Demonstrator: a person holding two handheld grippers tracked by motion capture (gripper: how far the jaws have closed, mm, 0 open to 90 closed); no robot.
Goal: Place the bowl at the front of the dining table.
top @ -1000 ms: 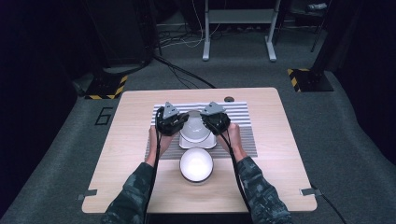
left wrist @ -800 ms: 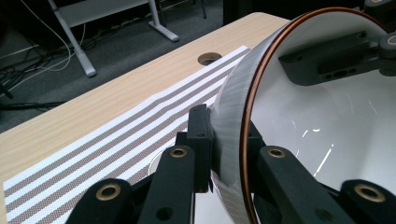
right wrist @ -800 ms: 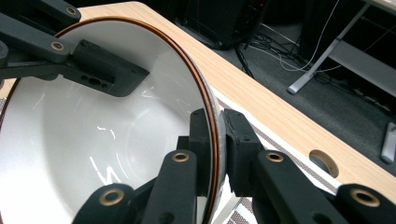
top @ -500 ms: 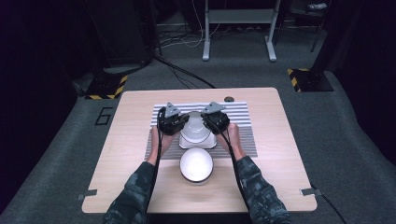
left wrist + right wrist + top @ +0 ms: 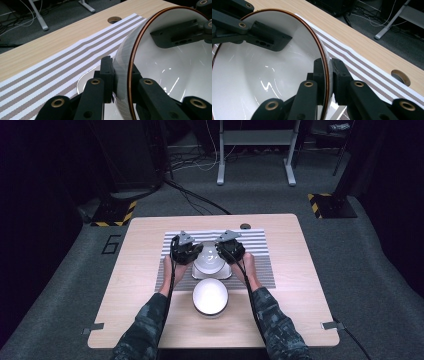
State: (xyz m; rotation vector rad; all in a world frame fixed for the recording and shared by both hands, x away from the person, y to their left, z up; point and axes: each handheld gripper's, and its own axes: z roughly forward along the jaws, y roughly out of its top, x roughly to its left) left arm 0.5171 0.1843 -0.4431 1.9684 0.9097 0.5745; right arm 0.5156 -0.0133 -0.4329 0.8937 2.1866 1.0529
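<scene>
Together, two grippers carry one bowl

Left first: the left gripper (image 5: 191,251) clamps its jaws over the rim of a white bowl (image 5: 209,261), one jaw inside, one outside. Between the grippers, the bowl hangs just above a white plate (image 5: 198,274) on the striped mat (image 5: 260,252). Opposite, the right gripper (image 5: 226,249) pinches the far rim, likely sharing the weight and keeping it level. Nearer the person sits a second bowl (image 5: 210,296).
</scene>
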